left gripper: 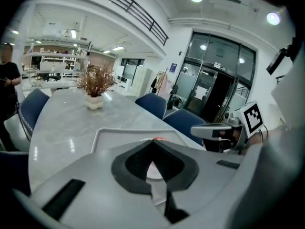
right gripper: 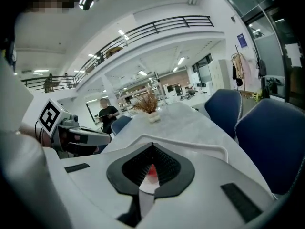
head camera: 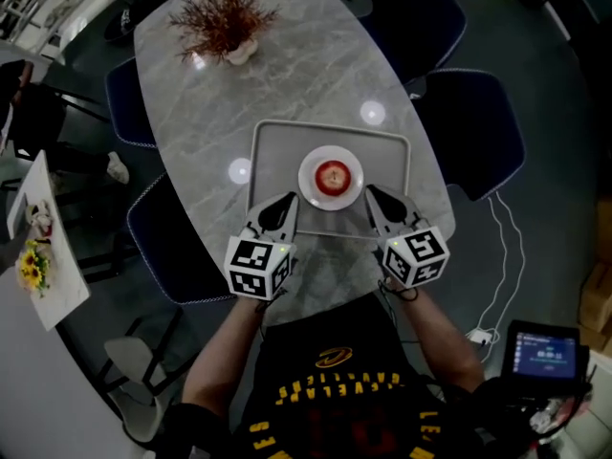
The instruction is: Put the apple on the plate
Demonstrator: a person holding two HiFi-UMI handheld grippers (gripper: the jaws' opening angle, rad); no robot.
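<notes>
Head view: the apple (head camera: 332, 175) sits at the middle of the white plate (head camera: 308, 191), and the plate rests on the grey tray (head camera: 277, 146), centre of the marble table (head camera: 287, 75). The left gripper (head camera: 286, 203) and right gripper (head camera: 374, 196) hang over the tray's near edge, one on each side of the plate. Both point toward the far end, and neither touches the fruit. By the look of it the placing is done. What's left is a clean retreat: draw both tools back toward the person, clear of the tray rim, so the plate isn't nudged.

Left gripper view: the jaws are pressed together, tips meeting, with nothing between them. A red sliver of apple (left gripper: 158, 139) peeks over the tips, with the tray rim (left gripper: 107, 133) beyond. The right gripper (left gripper: 212, 131) is off to the right, and a potted dried plant (left gripper: 95, 86) stands at the far end.

Right gripper view: these jaws are also closed and empty. The apple (right gripper: 151, 171) shows red through the gap below the tips, and the left gripper (right gripper: 88, 136) is out to the left.

As for the apple's heading, it's round, so there's no real long axis. From above a darker hollow shows at its centre, so I'd say the stem end faces up and it's sitting upright.
</notes>
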